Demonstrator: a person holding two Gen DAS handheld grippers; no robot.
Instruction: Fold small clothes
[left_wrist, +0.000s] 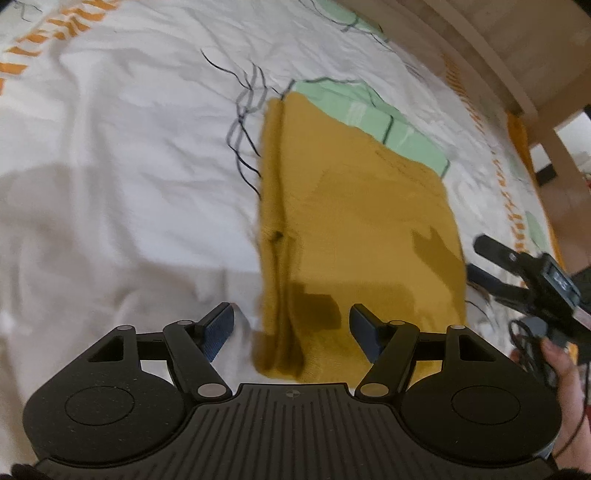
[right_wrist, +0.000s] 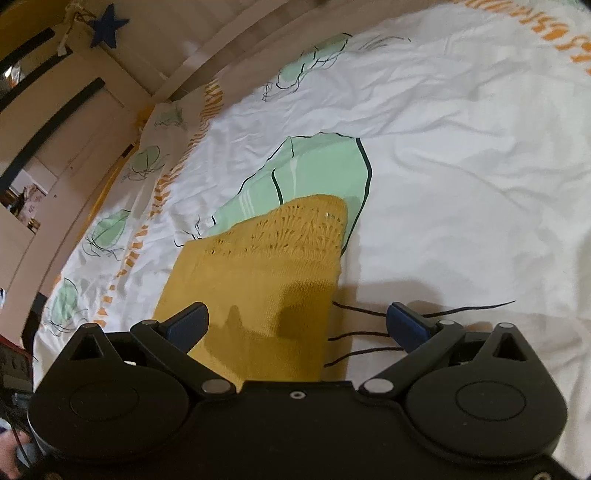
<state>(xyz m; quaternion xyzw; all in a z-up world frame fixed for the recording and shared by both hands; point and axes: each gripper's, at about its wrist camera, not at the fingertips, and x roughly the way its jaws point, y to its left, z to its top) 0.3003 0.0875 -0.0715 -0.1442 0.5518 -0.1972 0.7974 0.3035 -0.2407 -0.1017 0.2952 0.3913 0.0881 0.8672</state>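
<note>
Both the left gripper (left_wrist: 291, 325) and the right gripper (right_wrist: 297, 325) have wide, empty jaws over the mustard garment (left_wrist: 354, 229). A pinch may also catch the bed sheet (left_wrist: 122, 155), or only the top layer, so the fold opens.

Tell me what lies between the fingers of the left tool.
In the left wrist view, the near end of the mustard-yellow garment lies in the gap of the open left tool, with a strip of white printed bedsheet beside it. Neither finger touches the cloth.

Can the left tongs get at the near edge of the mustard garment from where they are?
Probably yes. The left tongs stand open right over the near edge of the mustard garment, which lies flat on the bedsheet. Nothing lies between them.
</note>
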